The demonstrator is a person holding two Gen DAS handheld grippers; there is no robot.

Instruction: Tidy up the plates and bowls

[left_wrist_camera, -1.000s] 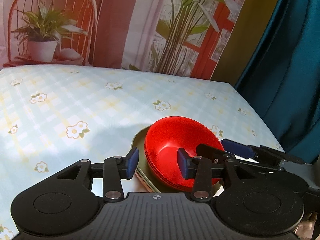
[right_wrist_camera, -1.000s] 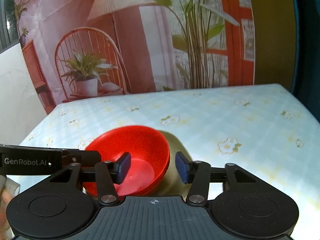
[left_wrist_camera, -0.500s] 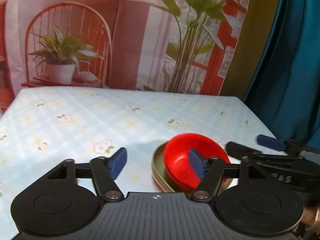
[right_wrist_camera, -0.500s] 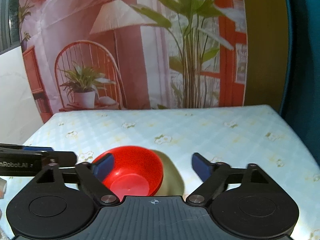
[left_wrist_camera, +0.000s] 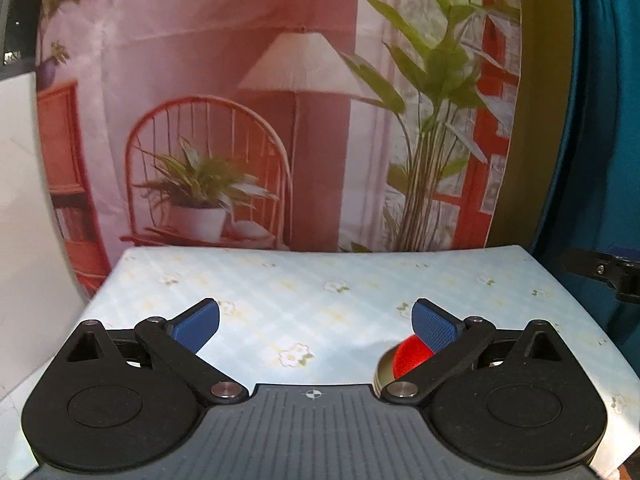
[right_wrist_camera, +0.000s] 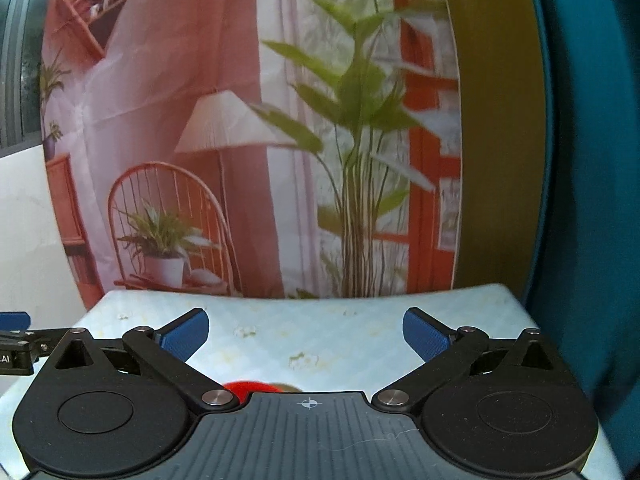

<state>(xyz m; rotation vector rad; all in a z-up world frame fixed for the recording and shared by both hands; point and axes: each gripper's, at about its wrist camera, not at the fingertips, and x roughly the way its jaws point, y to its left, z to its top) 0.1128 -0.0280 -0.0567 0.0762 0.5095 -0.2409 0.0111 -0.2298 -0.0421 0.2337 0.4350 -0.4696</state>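
Left wrist view: left gripper (left_wrist_camera: 316, 322) is opening, blue pads splayed wide, nothing between them. Only floral tablecloth (left_wrist_camera: 320, 280) shows in the gap.

Red bowl (left_wrist_camera: 412, 356) sits low and to the right of this tool, mostly hidden behind its right finger (left_wrist_camera: 434, 330). It rests on a pale olive plate (left_wrist_camera: 382, 370), of which only a curved sliver of rim shows. Whether there is more than one bowl in the stack cannot be told from here.

Right wrist view: right gripper (right_wrist_camera: 306, 334) is also opening, pads far apart, gap empty. Bowl (right_wrist_camera: 250, 387) peeks out just above the tool body, below and slightly left of centre; a beige edge of the plate (right_wrist_camera: 289, 389) shows beside it. The other tool's tip (right_wrist_camera: 14, 322) pokes in at far left.

Key relation: the stack lies beneath and between both tools, right of the left one, left of the right one. Both are clear of it and not touching. Neither looks clearly nearer. Bowl and plate are round, so there is no long axis to line up with.

Materials:
- bowl: smooth, glossy, looks like plastic, thin rim
- plate: matte, shallow, raised lip
- cloth: printed check with daisies, flat
- pads: ribbed, rubbery

Judgement: with the bowl nested on the plate and both tools empty, stacking looks done, or nearly so.
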